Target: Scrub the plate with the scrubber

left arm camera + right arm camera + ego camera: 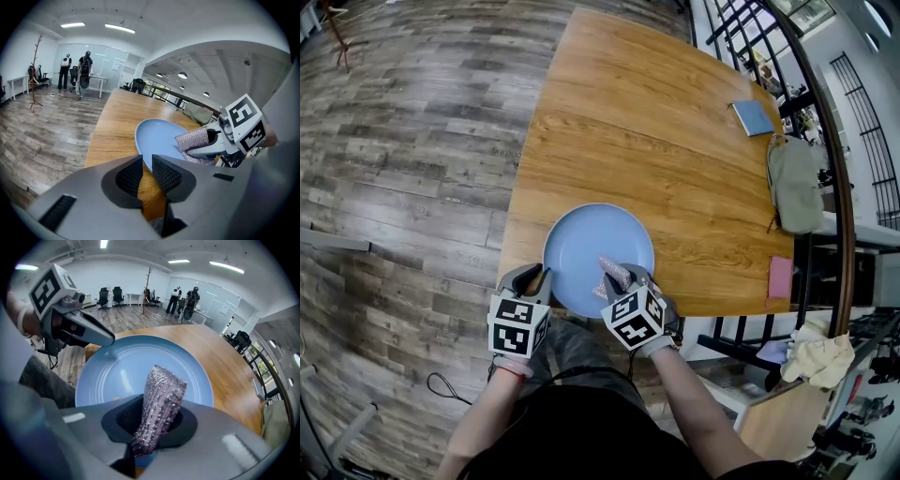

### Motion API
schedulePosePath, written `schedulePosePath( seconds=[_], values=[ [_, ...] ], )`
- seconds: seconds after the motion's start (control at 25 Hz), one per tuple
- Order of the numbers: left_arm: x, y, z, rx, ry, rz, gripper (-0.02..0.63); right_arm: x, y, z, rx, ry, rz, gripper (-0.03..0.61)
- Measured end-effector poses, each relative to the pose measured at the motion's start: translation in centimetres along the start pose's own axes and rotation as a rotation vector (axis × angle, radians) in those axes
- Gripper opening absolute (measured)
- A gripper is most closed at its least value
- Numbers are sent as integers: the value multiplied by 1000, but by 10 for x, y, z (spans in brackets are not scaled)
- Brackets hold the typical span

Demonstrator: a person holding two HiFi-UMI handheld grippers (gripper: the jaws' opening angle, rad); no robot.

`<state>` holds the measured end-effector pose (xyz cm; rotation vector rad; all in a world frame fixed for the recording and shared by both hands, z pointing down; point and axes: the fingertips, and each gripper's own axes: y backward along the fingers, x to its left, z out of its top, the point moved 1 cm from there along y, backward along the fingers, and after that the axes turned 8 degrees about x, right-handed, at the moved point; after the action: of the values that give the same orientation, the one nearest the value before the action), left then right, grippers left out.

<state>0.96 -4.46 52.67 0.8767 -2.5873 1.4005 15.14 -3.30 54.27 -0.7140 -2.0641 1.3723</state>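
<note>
In the head view, a blue plate is seen lying flat at the near edge of a wooden table. Both forearms are stretched forward from the bottom of the frame, so that the two grippers are brought side by side at the near rim of the plate. The left gripper is held at the plate's near-left rim. The right gripper is reached over the near-right part of the plate, with a silvery scrubber clamped in it. Farther off on the table, a blue notebook, a grey-green bag and a pink pad are set along the right edge.

In the left gripper view, the jaws are drawn almost together. Only a thin slit is left, nothing is gripped in it, and bare wood is seen through it. The plate rim lies just beyond the tips.

In the right gripper view, the jaws are closed on the scrubber, which is stood up between them and tilted over the plate. Whether the plate is touched by its end cannot be told.
</note>
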Motion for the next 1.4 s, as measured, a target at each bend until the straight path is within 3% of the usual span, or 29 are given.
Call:
schedulePosePath(
  seconds=[0.36, 0.92, 1.4],
  values=[
    [2, 1, 0, -2, 4, 3, 58, 26, -10, 43, -79, 47, 62, 67],
    [1, 1, -1, -4, 13, 4, 58, 16, -34, 104, -185, 81, 33, 69],
    [0, 1, 0, -1, 12, -1, 58, -28, -39, 104, -188, -38, -23, 71]
  ],
)
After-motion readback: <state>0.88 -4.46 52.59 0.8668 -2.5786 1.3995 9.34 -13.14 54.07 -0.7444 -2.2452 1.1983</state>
